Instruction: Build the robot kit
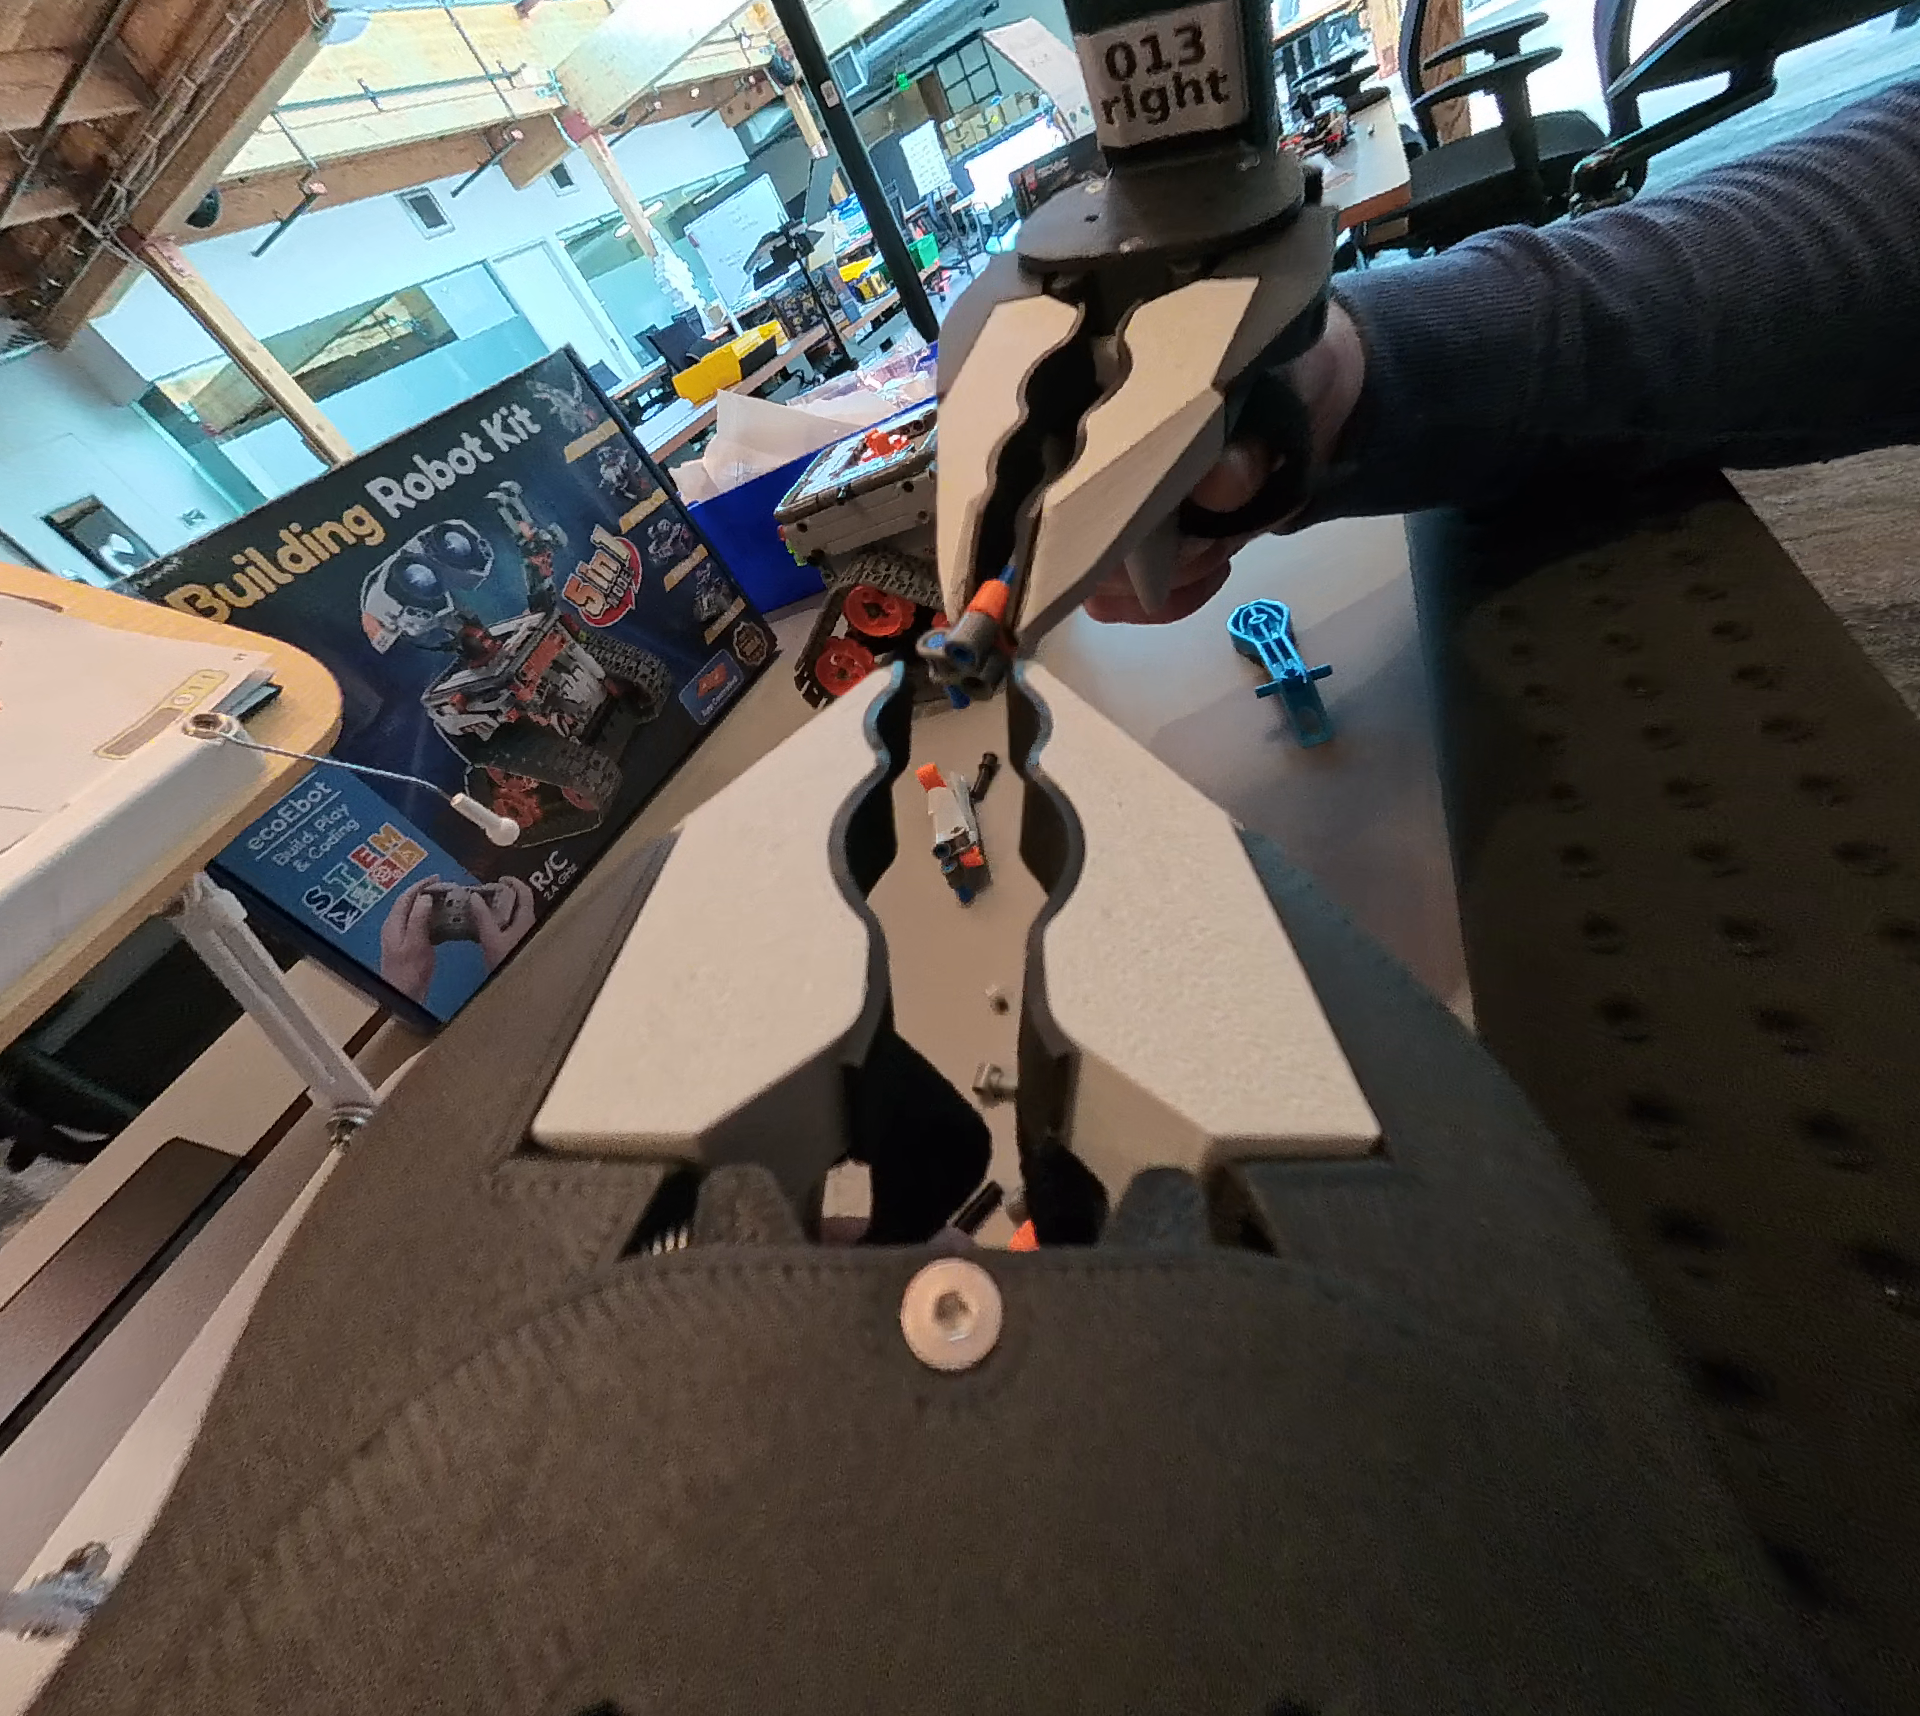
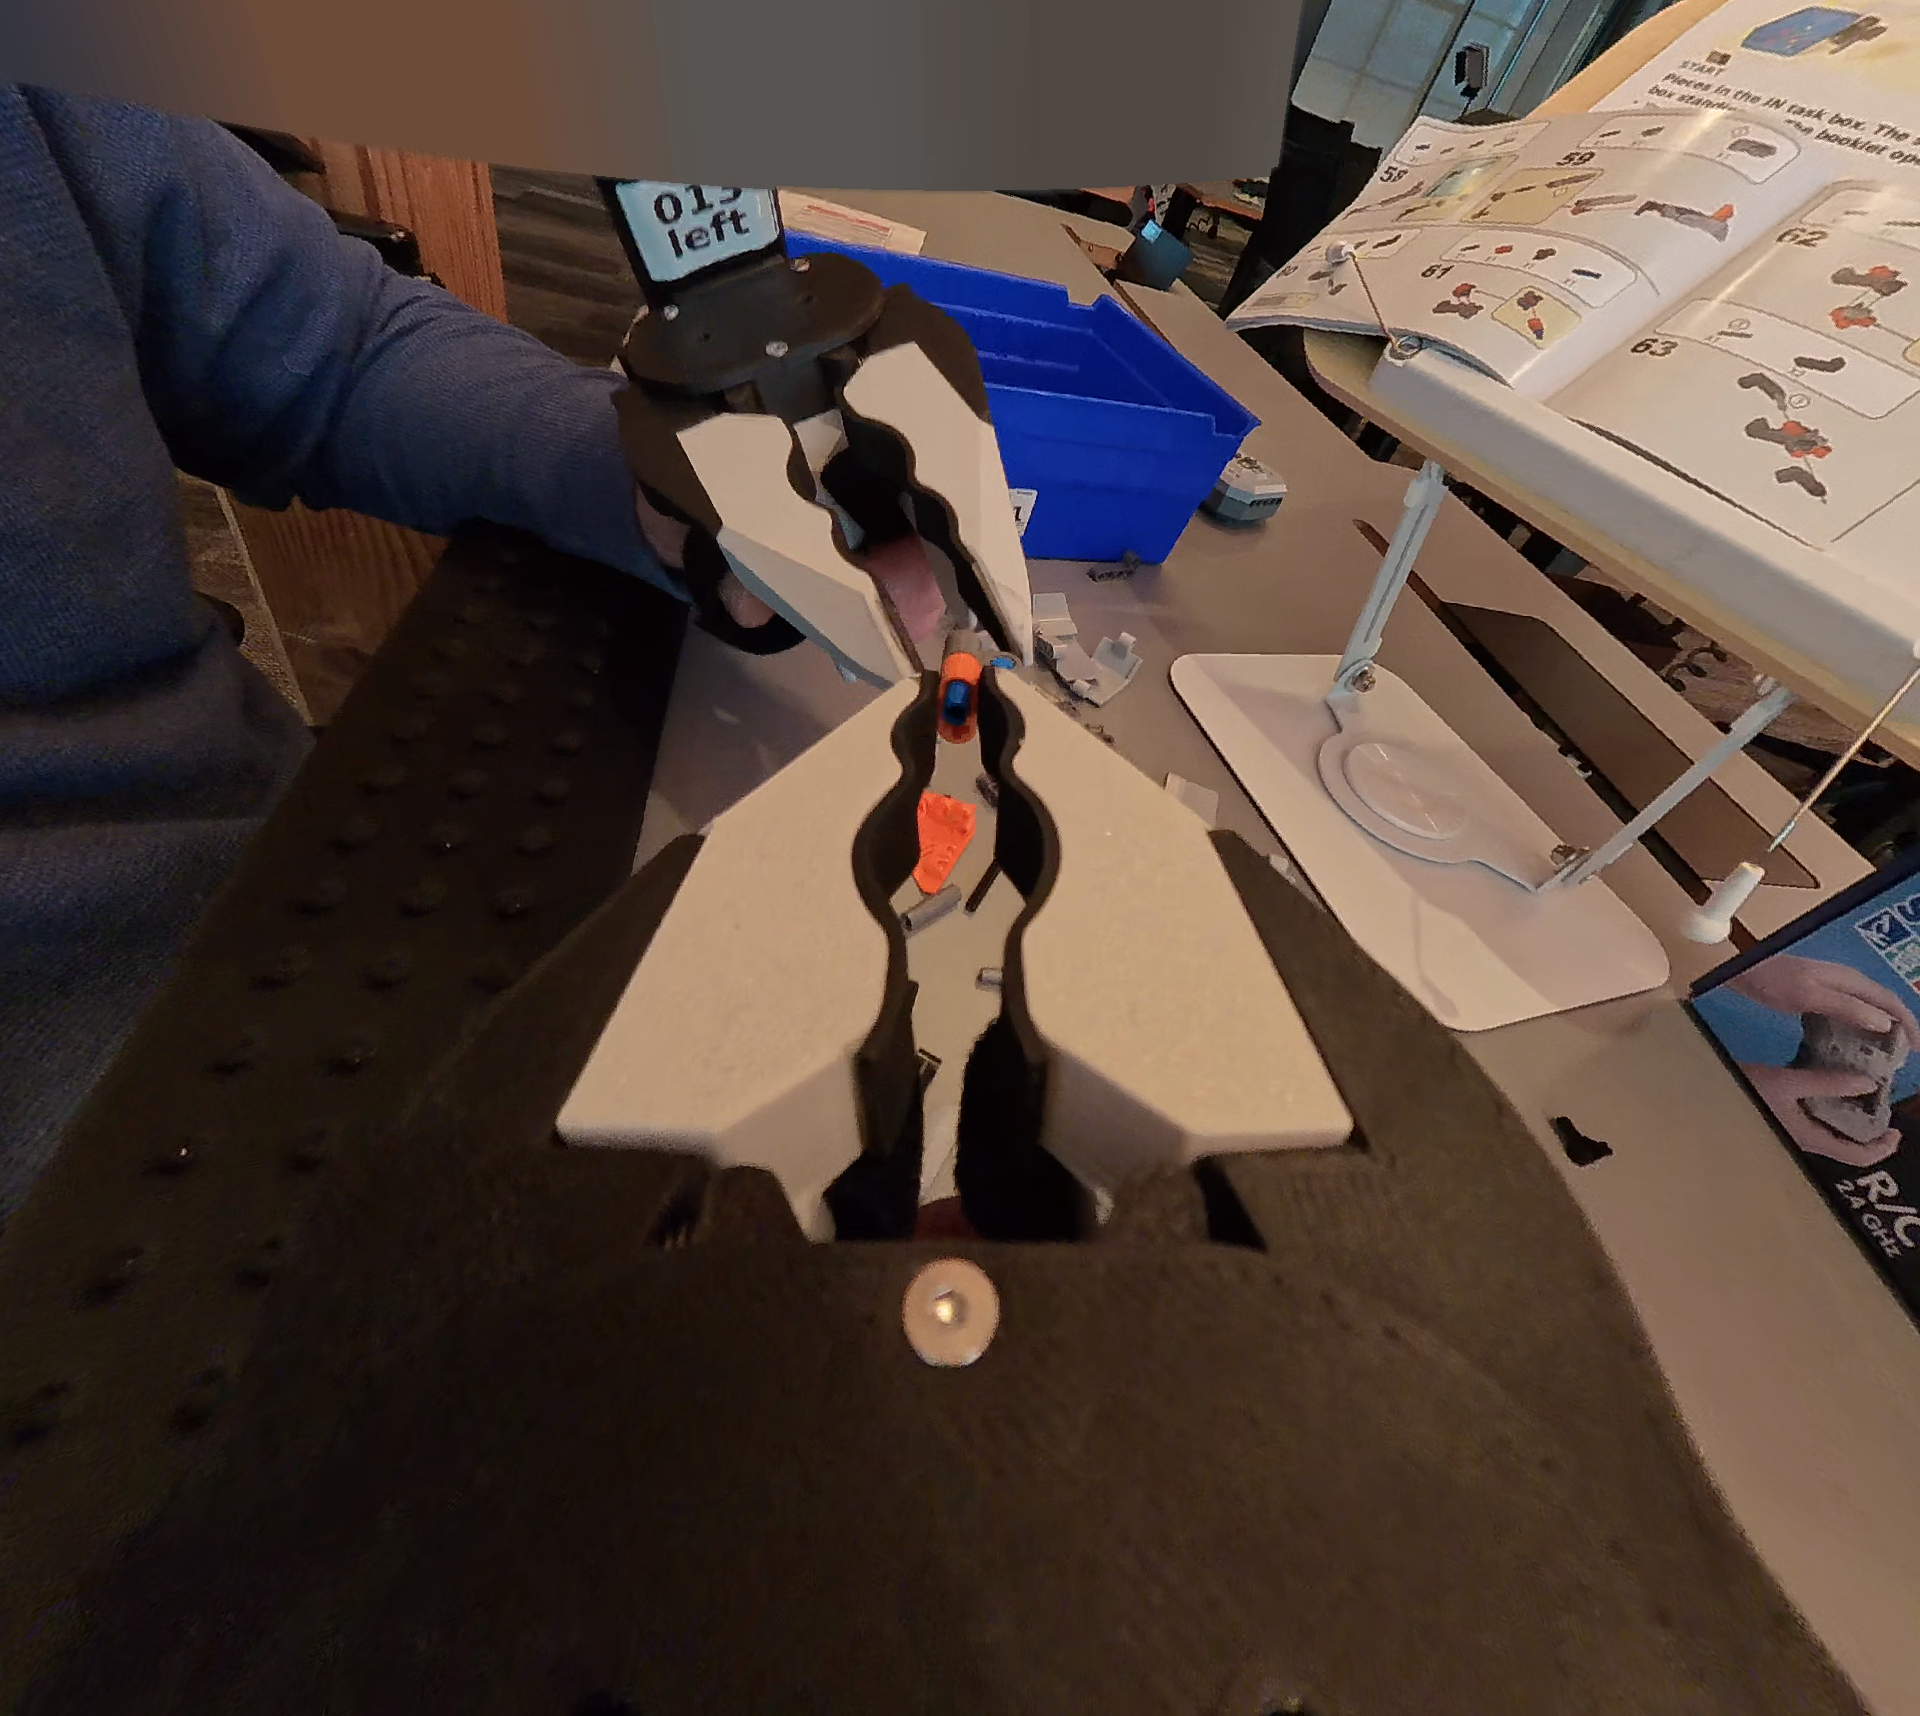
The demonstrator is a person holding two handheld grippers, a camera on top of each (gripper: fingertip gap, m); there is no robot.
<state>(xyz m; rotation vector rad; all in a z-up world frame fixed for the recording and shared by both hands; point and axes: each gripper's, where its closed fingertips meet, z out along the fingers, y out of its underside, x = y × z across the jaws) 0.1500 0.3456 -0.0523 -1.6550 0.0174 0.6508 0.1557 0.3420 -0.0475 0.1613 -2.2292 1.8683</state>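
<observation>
Both sets of fingers narrowed tip to tip on one small grey-orange-blue piece [image 1: 971, 632], right gripper [image 1: 1013, 627] from 12 o'clock, left gripper [image 1: 956, 679] from 6 (held above bench [image 1: 1174, 731]); half-built tracked model [image 1: 862, 565] behind, loose pins [image 1: 951, 819] below.

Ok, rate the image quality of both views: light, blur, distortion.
Left wrist view: skylights blown out, straight lines bowed by the wide lens, small grey brick piece with orange and blue pins slightly soft between the tool tips. Right wrist view: dimmer, warmer; glare on the open white instruction booklet; a smooth masking patch across the top.
</observation>
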